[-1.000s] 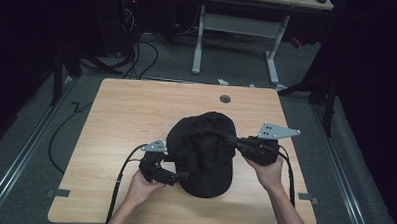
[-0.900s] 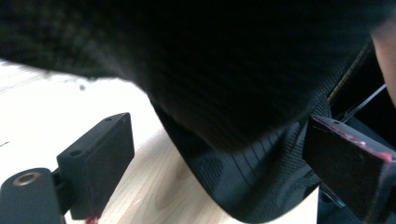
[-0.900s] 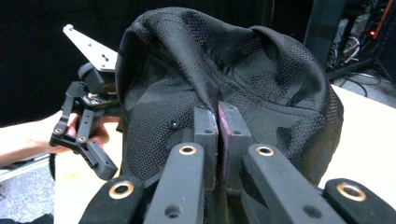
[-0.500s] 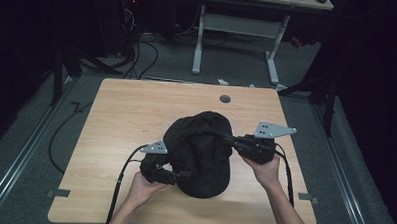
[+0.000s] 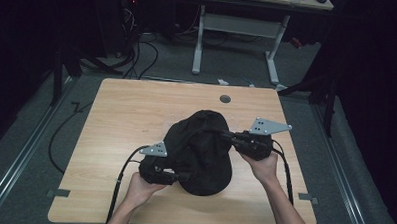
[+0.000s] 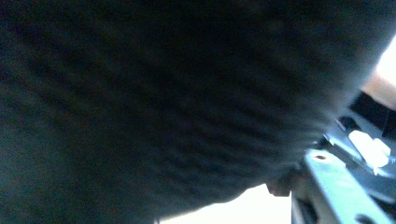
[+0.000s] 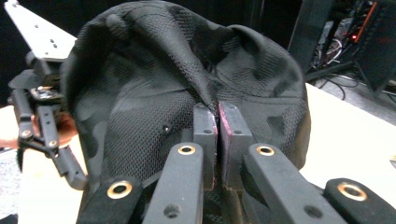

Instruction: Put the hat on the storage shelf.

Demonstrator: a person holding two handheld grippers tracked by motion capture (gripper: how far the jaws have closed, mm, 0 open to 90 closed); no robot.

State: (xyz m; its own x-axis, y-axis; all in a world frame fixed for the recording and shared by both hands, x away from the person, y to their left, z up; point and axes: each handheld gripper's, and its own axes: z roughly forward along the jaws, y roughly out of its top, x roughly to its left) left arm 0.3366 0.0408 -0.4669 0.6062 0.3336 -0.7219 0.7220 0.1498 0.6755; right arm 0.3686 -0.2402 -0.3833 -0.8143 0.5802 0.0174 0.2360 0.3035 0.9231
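A black mesh cap (image 5: 200, 147) lies bunched on the wooden table (image 5: 131, 114), lifted at its right side. My right gripper (image 5: 225, 136) is shut on a fold of the cap's fabric (image 7: 154, 93); its pads (image 7: 205, 123) pinch the fold between them, gripper (image 7: 217, 121). My left gripper (image 5: 181, 177) reaches in at the cap's near left edge, and its jaws have just been closing. The cap covers their tips, so I cannot tell whether fabric is between them. Dark blurred cap fabric (image 6: 163, 102) lies right against the left gripper view's camera. The left gripper (image 7: 42, 116) shows beyond the cap.
A round cable hole (image 5: 225, 99) sits near the table's far edge. Behind the table stands a white desk frame (image 5: 234, 28), with cables (image 5: 139, 45) on the floor. Bare wood stretches left of the cap and behind it.
The cap has bunched up a little higher towards the right gripper. Both hands stay nearly where they were.
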